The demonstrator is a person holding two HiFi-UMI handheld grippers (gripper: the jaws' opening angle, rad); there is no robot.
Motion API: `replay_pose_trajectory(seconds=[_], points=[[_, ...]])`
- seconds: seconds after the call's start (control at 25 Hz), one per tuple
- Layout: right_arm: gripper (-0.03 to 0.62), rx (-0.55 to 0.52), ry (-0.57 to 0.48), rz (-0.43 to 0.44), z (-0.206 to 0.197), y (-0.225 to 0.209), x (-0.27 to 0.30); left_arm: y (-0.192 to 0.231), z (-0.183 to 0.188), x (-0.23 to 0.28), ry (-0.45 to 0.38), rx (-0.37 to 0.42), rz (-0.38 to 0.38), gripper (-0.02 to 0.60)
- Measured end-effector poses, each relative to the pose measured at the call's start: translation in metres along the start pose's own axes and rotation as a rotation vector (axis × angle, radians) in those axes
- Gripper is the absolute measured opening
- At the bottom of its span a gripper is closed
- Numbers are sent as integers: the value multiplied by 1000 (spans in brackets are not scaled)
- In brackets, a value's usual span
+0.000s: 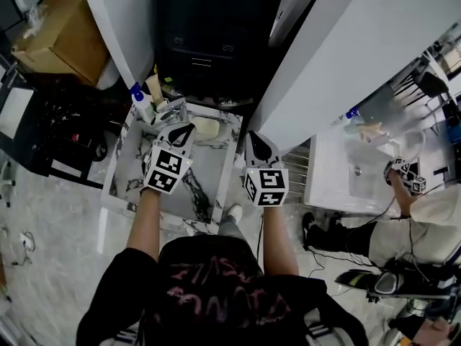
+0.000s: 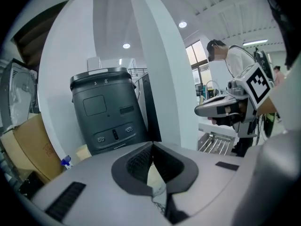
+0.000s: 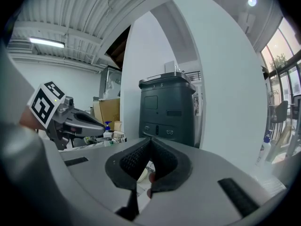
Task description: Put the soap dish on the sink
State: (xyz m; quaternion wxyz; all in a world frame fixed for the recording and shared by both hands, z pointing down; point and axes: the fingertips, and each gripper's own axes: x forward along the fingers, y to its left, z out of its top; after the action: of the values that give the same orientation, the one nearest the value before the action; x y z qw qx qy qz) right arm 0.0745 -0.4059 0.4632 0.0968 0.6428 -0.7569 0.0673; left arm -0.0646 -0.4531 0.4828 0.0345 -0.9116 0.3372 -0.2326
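Fingers (image 2: 138, 161) of left gripper (image 1: 184, 128) and right gripper (image 1: 253, 138) closed, empty, at marble sink (image 1: 209, 170) between white partitions (image 1: 338, 56)

We stood in a workshop-like hall fitted out as mock washrooms. Tall white partition panels (image 1: 346, 42) walled off a marble-patterned square sink (image 1: 209, 182) and a plain white sink (image 1: 335, 182). Brown cardboard boxes (image 1: 54, 31) sat behind, under a ribbed metal ceiling (image 3: 70, 13) with strip lights (image 3: 47, 42).

Sink (image 1: 117, 190) at twelve o'clock.
Soap dish (image 1: 204, 127) on its far edge, bottle (image 1: 142, 104) at eleven, box (image 1: 54, 31) beyond at ten.
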Motion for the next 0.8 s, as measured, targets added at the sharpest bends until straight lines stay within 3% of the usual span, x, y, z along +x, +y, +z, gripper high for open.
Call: replay_pose_trajectory(seconds=[0.24, 0.52, 0.8], points=[[14, -15, -26, -13, 14, 0, -12, 15, 23, -30, -97, -87, 52, 15], [14, -19, -65, -29, 27, 1, -21, 25, 48, -60, -178, -68, 98, 15], [14, -15, -99, -34, 40, -3, -29, 33, 61, -83, -243, -124, 132, 15]])
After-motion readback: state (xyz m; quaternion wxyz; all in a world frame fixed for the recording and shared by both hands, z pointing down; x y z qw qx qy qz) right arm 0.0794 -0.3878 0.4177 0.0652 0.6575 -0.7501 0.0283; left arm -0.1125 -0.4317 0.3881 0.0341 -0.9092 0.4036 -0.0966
